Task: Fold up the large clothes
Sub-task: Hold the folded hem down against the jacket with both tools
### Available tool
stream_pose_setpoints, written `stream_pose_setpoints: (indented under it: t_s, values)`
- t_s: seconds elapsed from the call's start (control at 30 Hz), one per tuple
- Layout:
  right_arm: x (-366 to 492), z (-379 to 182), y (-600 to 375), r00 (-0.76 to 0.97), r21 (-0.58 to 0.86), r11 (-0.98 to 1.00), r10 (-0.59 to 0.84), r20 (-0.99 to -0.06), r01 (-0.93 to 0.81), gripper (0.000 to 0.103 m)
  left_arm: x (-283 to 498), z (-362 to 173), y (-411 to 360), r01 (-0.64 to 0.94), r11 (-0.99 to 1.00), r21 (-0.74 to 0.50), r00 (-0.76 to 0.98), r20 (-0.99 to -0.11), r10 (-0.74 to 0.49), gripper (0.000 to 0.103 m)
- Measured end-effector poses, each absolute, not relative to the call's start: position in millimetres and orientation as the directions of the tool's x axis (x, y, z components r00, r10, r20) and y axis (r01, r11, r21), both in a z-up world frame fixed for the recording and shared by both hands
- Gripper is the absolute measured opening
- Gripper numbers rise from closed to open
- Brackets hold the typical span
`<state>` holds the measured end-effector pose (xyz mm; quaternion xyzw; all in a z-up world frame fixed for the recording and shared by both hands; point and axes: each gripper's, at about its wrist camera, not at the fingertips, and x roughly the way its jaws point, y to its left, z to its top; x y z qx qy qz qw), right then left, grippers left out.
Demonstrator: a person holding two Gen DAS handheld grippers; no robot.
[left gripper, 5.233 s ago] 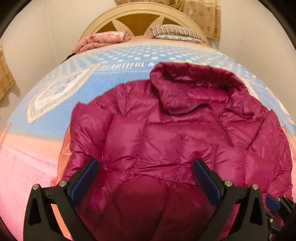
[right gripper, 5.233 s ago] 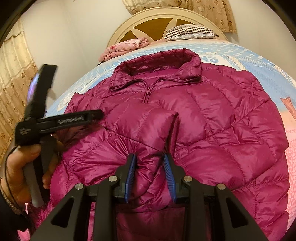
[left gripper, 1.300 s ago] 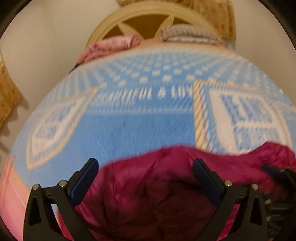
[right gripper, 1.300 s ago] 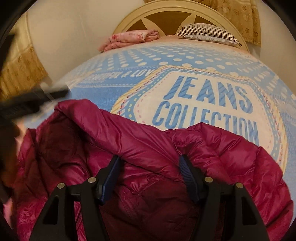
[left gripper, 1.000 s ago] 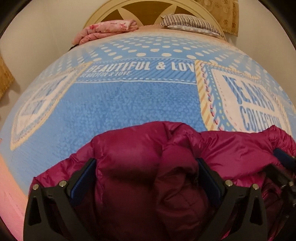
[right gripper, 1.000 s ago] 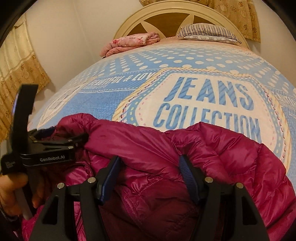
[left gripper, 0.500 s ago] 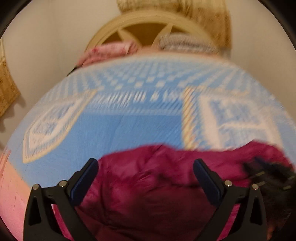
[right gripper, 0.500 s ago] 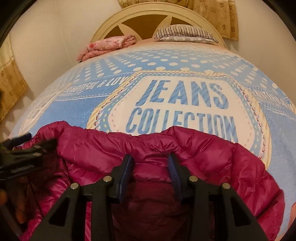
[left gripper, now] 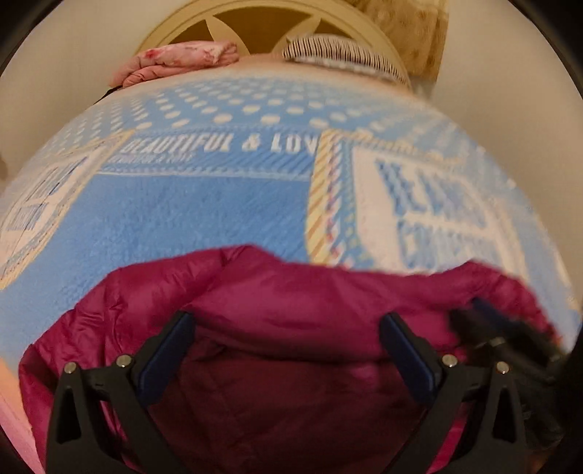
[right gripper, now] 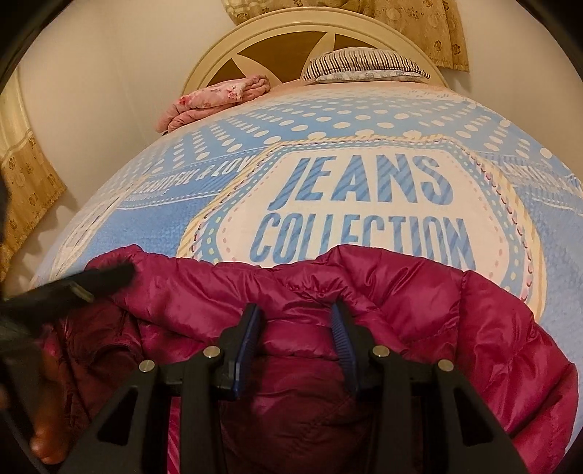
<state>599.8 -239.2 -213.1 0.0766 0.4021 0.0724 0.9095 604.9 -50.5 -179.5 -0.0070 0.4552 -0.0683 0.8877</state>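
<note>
Jacket point(right gripper: 419, 302), magenta quilted puffer, lies bunched at the near end of the bed, on the blue blanket point(right gripper: 364, 120) printed "JEANS COLLECTION". Right tool point(right gripper: 297, 337): fingers partly closed, a ridge of the jacket's fabric pinched between them. Left tool point(left gripper: 288, 350): fingers spread wide over the jacket's left part, nothing gripped; this view is motion-blurred. Farther off, by the cream headboard point(right gripper: 309, 32): a folded pink floral cloth point(right gripper: 218, 98) and a striped pillow point(right gripper: 364, 63).

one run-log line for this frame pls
left gripper: open, over jacket | right gripper: shut on jacket fold | jacket bunched at near edge of blanket
</note>
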Motion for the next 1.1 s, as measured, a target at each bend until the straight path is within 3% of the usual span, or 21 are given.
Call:
stream_pose_setpoints:
  t_s: [0.17, 1.1]
  values:
    - [600.7, -213.2, -237.4, 0.665, 0.198, 0.977, 0.196, -0.721, -0.074, 0.043, 608.5, -192.6, -64.0, 0.127, 0.992, 0.004, 0.572, -0.817, -0.070, 0.103]
    - [605.3, -216.1, -224.5, 0.645, 0.110, 0.992, 0.126, -0.753, -0.065, 0.043, 605.8, -194.8, -65.2, 0.109, 0.994, 0.031, 0.599, -0.800, -0.041, 0.103]
